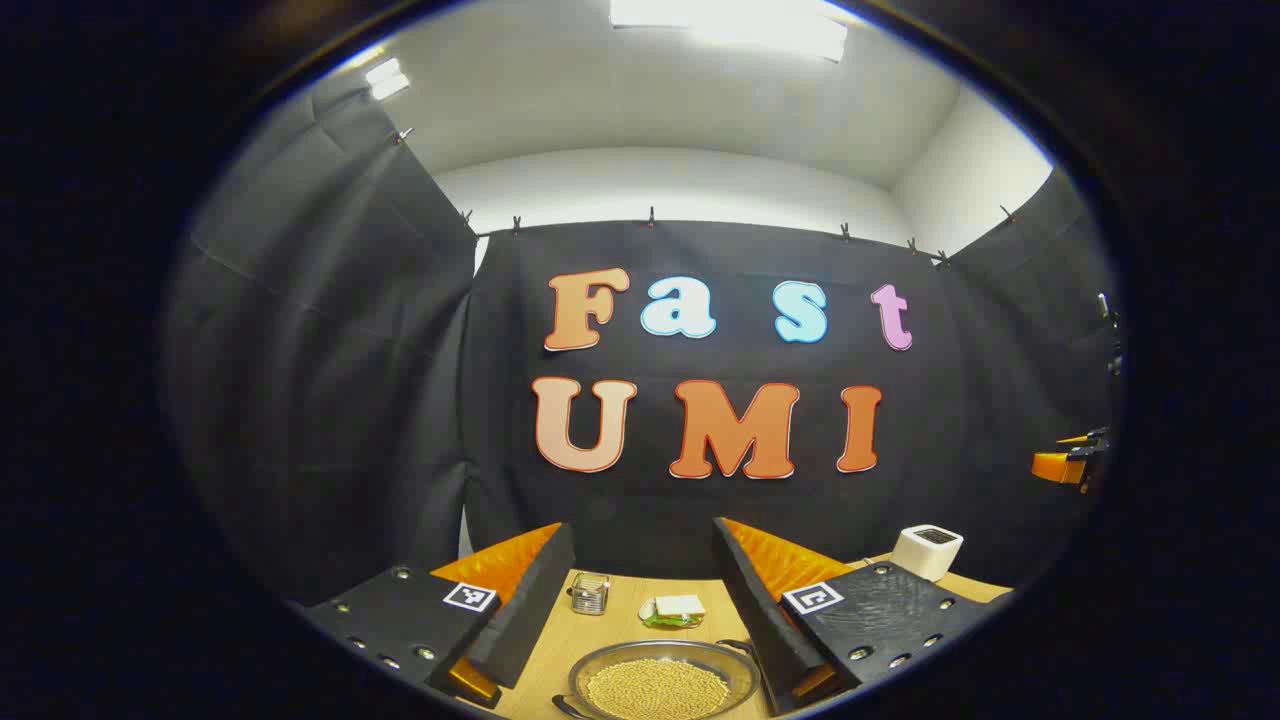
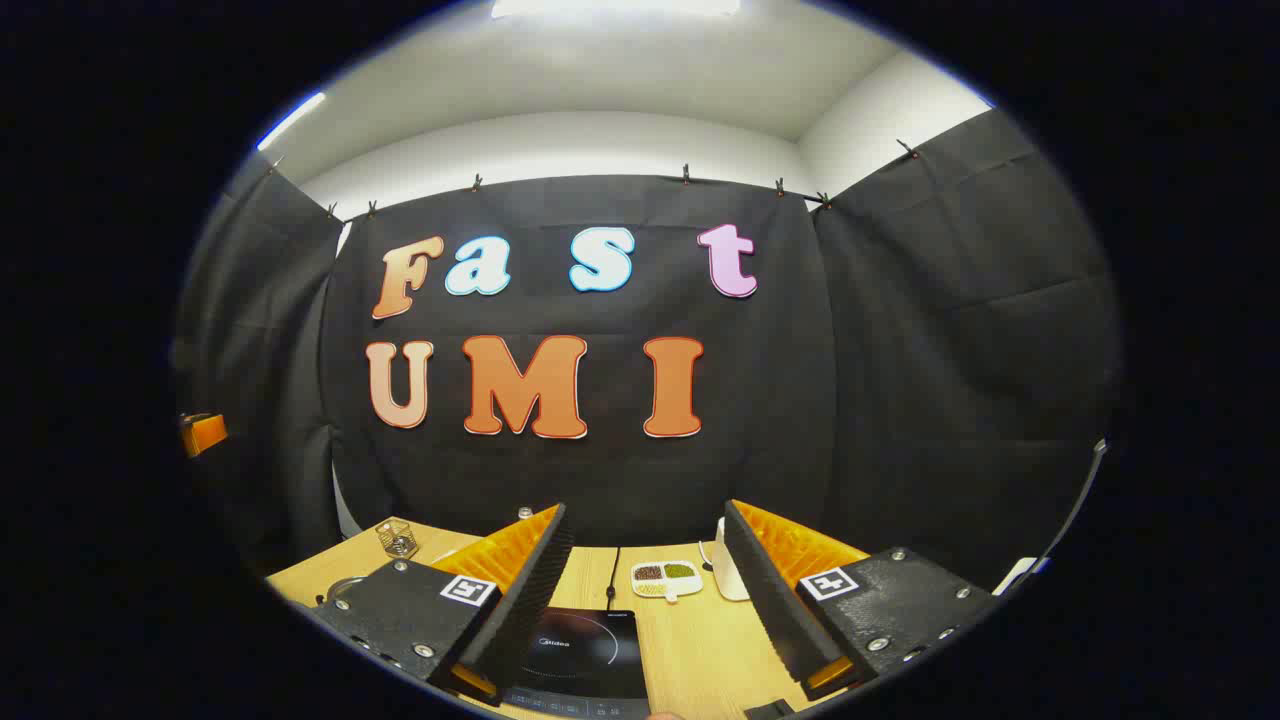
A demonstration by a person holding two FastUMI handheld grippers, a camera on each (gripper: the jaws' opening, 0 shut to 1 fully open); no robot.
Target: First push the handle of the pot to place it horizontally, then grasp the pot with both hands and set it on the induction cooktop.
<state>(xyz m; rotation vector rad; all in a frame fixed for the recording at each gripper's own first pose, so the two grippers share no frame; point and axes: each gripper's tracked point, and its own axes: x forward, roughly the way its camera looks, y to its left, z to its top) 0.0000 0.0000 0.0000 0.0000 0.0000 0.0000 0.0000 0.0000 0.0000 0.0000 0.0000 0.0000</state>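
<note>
A: On the counter (image 1: pixel 610 625), low in the left gripper view: pot (image 1: pixel 660 682) full of pale beans, sitting between the left claw (image 1: pixel 640 600) fingers, no contact. Claw spread wide.

B: Right side?

A: Right claw (image 2: pixel 645 590) also wide apart, holding nothing. Cooktop (image 2: pixel 590 650) lies flat just below it.

B: Anything else?

A: Wire cup (image 1: pixel 590 592), small dish (image 1: pixel 672 610), white box (image 1: pixel 927 550) at the back. Divided tray (image 2: pixel 666 577) behind the cooktop.
</note>
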